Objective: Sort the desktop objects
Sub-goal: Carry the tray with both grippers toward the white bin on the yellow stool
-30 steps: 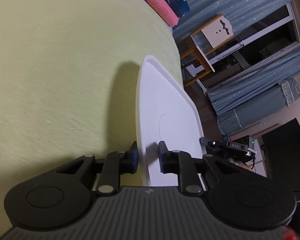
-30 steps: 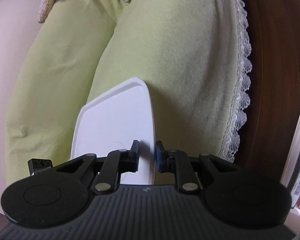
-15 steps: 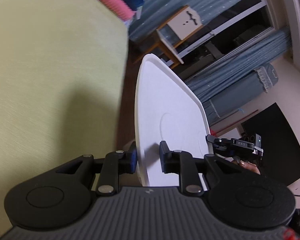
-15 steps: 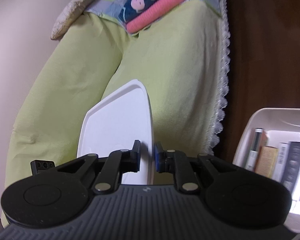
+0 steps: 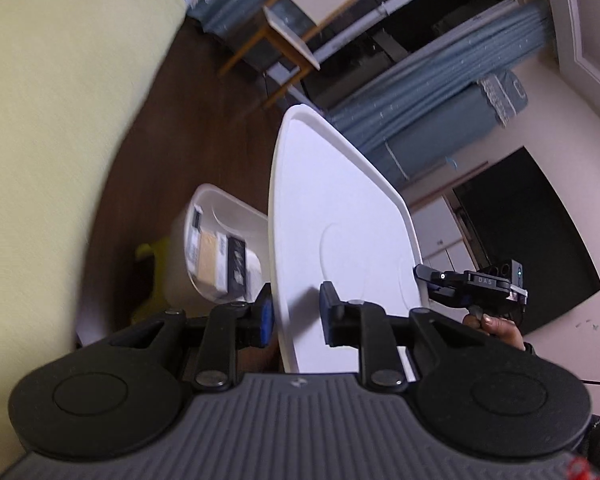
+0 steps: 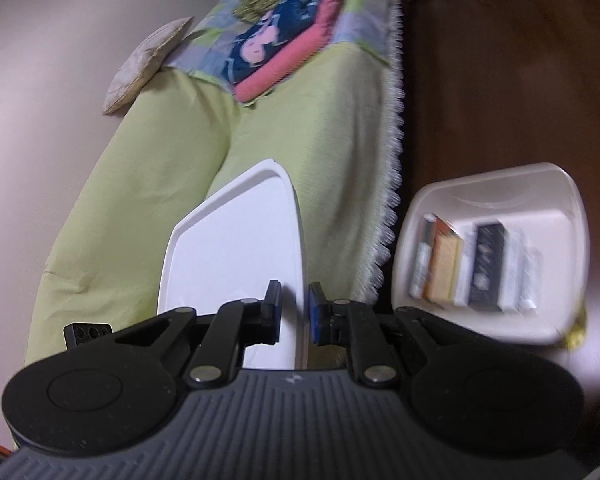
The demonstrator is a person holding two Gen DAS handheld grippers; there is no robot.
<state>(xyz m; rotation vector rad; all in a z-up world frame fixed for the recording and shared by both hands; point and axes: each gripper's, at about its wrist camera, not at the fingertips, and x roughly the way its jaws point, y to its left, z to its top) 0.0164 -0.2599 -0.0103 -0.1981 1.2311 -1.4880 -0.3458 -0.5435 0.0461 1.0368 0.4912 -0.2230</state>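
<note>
Item: white lid (image 5: 340, 216), held in air, edges pinched by left tongs (image 5: 294, 314) and right tongs (image 6: 294, 312), both clenched. Storage bin (image 6: 496, 184) with books on floor beside bed (image 6: 300, 128). Risk: thin-edge pinch slips; lid twists, drops.

A home bedroom: green-covered bed (image 6: 308, 128), pillows (image 6: 148, 64), blue curtains (image 5: 432, 92), wooden floor (image 6: 500, 80).

Right gripper (image 6: 294, 312) clamped on white lid's (image 6: 236, 240) edge, green bedspread (image 6: 180, 160) behind, bin (image 6: 496, 256) of books (image 6: 472, 268) at right
</note>
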